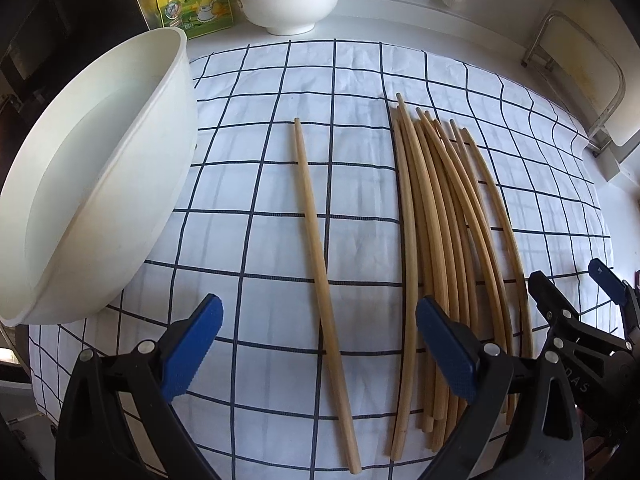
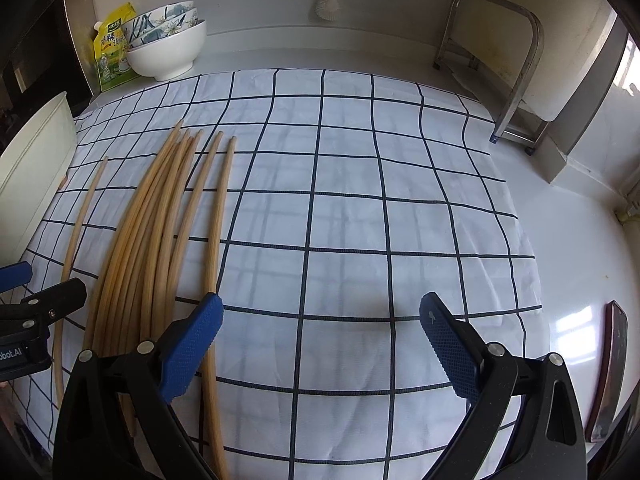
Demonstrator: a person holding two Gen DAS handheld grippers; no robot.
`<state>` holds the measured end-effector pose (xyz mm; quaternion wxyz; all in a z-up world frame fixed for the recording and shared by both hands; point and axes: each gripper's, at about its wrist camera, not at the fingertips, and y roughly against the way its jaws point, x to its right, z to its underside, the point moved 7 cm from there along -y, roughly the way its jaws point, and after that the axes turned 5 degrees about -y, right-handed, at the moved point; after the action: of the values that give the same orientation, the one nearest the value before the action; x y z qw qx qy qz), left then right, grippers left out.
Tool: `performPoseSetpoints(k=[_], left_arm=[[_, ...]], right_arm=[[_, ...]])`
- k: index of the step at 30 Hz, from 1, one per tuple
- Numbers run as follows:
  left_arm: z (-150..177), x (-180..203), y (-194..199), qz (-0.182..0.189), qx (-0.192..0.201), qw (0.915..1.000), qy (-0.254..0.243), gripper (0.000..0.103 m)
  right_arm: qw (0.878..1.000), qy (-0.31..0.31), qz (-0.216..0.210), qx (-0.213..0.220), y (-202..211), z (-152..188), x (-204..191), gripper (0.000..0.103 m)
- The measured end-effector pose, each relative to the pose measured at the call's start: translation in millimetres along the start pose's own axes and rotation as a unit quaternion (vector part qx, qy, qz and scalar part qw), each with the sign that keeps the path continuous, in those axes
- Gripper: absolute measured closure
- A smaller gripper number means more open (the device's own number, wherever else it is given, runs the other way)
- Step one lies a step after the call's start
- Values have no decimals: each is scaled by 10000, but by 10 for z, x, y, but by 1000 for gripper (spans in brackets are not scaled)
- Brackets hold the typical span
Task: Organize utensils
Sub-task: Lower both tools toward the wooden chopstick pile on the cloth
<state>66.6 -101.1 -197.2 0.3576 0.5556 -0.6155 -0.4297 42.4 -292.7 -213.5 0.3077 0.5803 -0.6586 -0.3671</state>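
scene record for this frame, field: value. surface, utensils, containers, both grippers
surface: checked cloth on a white counter
single chopstick: lies alone on the cloth, apart from the pile, between it and the tub
chopstick pile: loose bundle, tips pointing away from the cameras
white tub: at the cloth's left edge, looks empty
stacked bowls: at the back, beside a yellow pouch
left gripper: open, holding nothing, astride the single chopstick
right gripper: open, holding nothing, over bare cloth
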Motion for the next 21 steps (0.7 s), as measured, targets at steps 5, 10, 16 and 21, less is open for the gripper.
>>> performPoseSetpoints(k=[5, 10, 16, 21], left_arm=[[19, -128, 29, -141, 41, 9998, 102, 7], [22, -220, 15, -248, 41, 9994, 245, 8], [25, -244, -22, -333, 32, 9991, 274, 7], [30, -221, -120, -469, -77, 9987, 178, 7]], right_arm=[[9999, 95, -112, 38, 24, -27, -83, 9], [9999, 121, -104, -39, -42, -11, -116, 9], [9998, 176, -87, -78, -72, -9, -149, 9], [9997, 180, -87, -112, -93, -4, -161, 9]])
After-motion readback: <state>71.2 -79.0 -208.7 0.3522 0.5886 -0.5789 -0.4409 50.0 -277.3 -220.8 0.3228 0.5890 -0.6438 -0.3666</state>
